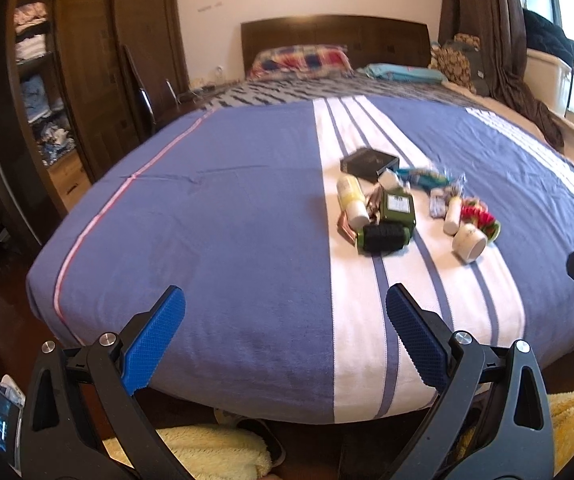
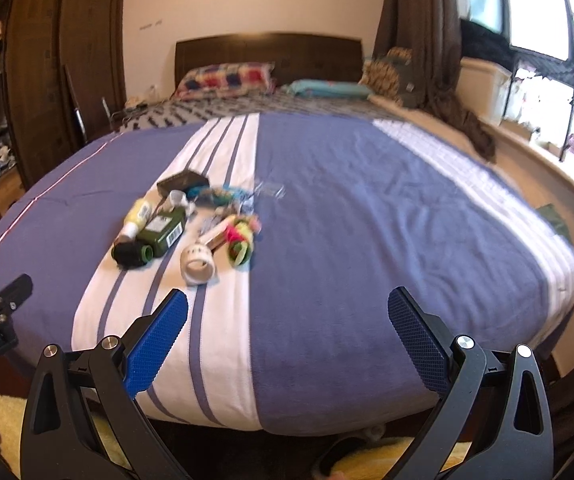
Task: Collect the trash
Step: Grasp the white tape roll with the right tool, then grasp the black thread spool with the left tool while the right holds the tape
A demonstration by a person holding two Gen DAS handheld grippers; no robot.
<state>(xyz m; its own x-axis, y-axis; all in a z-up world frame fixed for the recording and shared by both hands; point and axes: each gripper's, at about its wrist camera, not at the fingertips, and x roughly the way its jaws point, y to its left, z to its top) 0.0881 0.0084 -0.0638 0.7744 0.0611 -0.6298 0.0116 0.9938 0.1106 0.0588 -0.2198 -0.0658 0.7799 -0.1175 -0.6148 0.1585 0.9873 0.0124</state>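
Note:
A heap of trash lies on the white stripe of the bed (image 1: 215, 240): a dark green bottle (image 1: 397, 210) with a black cap, a yellow tube (image 1: 351, 200), a white cup on its side (image 1: 469, 241), a black box (image 1: 369, 163), a teal wrapper (image 1: 423, 178) and a red-green wrapper (image 1: 481, 216). The right wrist view shows the same green bottle (image 2: 163, 230), cup (image 2: 197, 263) and yellow tube (image 2: 137, 216). My left gripper (image 1: 285, 298) is open above the bed's foot, short of the heap. Open too, my right gripper (image 2: 287, 302) hovers right of the cup.
A wooden wardrobe (image 1: 83, 60) with open shelves stands left of the bed. Pillows (image 1: 299, 60) and a headboard are at the far end. A curtain (image 2: 435, 52) and window sill (image 2: 535, 168) run along the right. A yellow rug (image 1: 207, 456) and slippers lie under the bed's foot.

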